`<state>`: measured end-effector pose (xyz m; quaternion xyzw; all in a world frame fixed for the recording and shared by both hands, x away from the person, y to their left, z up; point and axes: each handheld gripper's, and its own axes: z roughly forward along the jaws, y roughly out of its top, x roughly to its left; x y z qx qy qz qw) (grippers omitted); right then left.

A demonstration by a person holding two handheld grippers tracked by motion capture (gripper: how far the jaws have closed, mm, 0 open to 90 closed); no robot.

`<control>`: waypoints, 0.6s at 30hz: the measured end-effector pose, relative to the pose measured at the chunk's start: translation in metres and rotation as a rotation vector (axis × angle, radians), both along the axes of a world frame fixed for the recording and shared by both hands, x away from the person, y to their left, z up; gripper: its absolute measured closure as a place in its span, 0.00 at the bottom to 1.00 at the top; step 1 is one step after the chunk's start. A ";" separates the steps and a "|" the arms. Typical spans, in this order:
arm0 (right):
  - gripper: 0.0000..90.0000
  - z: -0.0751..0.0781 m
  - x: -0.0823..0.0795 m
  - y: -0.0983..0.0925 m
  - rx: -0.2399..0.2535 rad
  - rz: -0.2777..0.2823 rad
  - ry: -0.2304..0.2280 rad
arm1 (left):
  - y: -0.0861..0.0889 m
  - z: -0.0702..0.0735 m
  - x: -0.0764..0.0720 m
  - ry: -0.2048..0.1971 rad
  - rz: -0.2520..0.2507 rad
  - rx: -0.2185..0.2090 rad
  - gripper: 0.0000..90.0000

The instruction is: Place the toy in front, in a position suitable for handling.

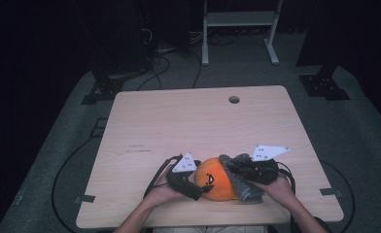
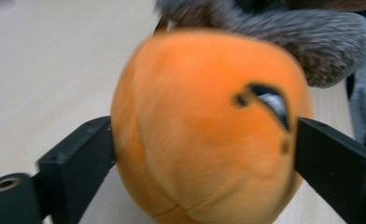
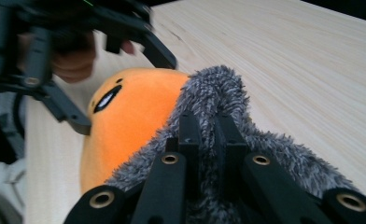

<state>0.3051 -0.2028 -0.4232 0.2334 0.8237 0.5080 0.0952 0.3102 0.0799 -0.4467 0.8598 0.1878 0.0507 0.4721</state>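
Note:
An orange plush toy [image 1: 216,179] with a stitched face lies near the front edge of the wooden table [image 1: 179,121]. My left gripper [image 1: 203,183] is open, its jaws spread wide on either side of the plush [image 2: 195,116], close against its flanks without squeezing it. A grey fuzzy cloth [image 1: 239,183] drapes over the plush's right side. My right gripper [image 1: 230,165] is shut on a fold of that cloth [image 3: 218,88], its fingertips [image 3: 190,126] buried in the fur. The right gripper view has the plush [image 3: 134,112] with the left gripper [image 3: 127,93] straddling it.
A round cable hole [image 1: 233,99] sits near the table's far edge. Behind the table stand a white metal frame [image 1: 237,19] and dark stands on grey carpet, with cables [image 1: 154,63] running across the floor.

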 end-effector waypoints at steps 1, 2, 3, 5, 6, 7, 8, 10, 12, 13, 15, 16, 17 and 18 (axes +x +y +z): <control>0.92 -0.001 -0.001 -0.002 0.001 -0.002 0.000 | 0.000 -0.001 -0.001 0.000 -0.008 -0.013 0.08; 0.92 -0.001 -0.002 -0.003 0.001 -0.007 -0.002 | 0.000 -0.001 -0.003 -0.023 -0.014 -0.012 0.16; 0.92 -0.001 -0.003 -0.004 -0.002 -0.010 -0.003 | -0.001 0.000 -0.006 -0.061 -0.017 -0.007 0.23; 0.92 0.000 -0.002 -0.010 0.008 -0.023 -0.005 | -0.002 0.005 -0.012 -0.141 -0.005 -0.003 0.35; 0.92 0.002 -0.002 -0.011 0.017 -0.026 -0.003 | -0.004 0.008 -0.015 -0.184 -0.003 -0.003 0.37; 0.92 0.006 -0.002 -0.013 0.022 -0.027 -0.008 | -0.005 0.011 -0.017 -0.238 0.002 0.005 0.38; 0.92 0.010 -0.004 -0.013 0.020 -0.028 -0.025 | -0.005 0.015 -0.020 -0.292 0.016 0.015 0.39; 0.92 0.019 -0.006 -0.010 0.026 -0.024 -0.057 | -0.005 0.021 -0.023 -0.390 0.041 0.053 0.40; 0.92 0.027 -0.005 -0.005 0.029 -0.020 -0.088 | -0.004 0.022 -0.025 -0.428 0.049 0.067 0.40; 0.92 0.028 -0.003 -0.001 0.032 -0.020 -0.095 | -0.004 0.020 -0.025 -0.431 0.044 0.082 0.40; 0.92 0.027 0.003 0.006 0.039 -0.018 -0.093 | -0.005 0.014 -0.028 -0.430 0.018 0.115 0.39; 0.92 0.024 0.006 0.010 0.031 -0.012 -0.085 | -0.005 0.012 -0.029 -0.422 0.013 0.107 0.38; 0.92 0.019 0.008 0.013 0.014 -0.012 -0.076 | -0.003 0.012 -0.028 -0.389 0.017 0.092 0.34; 0.92 0.014 0.009 0.015 0.008 -0.010 -0.071 | -0.001 0.012 -0.024 -0.336 0.029 0.067 0.27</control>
